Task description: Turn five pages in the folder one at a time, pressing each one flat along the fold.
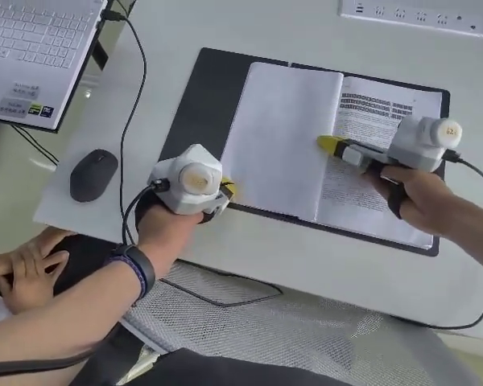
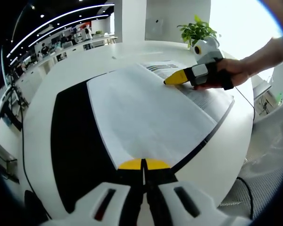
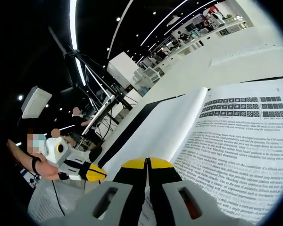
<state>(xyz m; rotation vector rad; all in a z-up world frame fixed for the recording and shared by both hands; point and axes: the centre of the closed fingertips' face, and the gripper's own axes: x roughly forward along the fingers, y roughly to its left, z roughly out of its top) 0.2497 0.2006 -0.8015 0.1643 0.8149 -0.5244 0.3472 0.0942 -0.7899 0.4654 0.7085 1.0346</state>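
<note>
The folder (image 1: 200, 100) lies open on the worktop (image 1: 185, 32), its fold running away from the person. The right gripper (image 1: 330, 145), jaws together, rests at that fold. The left gripper (image 1: 227, 190), likewise closed, sits at the turned page's (image 1: 282, 137) near edge.

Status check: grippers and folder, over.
Both shut: left gripper at near edge of blank page, right gripper tip at the fold. Folder open. Mouse apart, left.

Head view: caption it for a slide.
Right claw on the printed page by the fold of the folder; left claw at a corner of the blank page.
</note>
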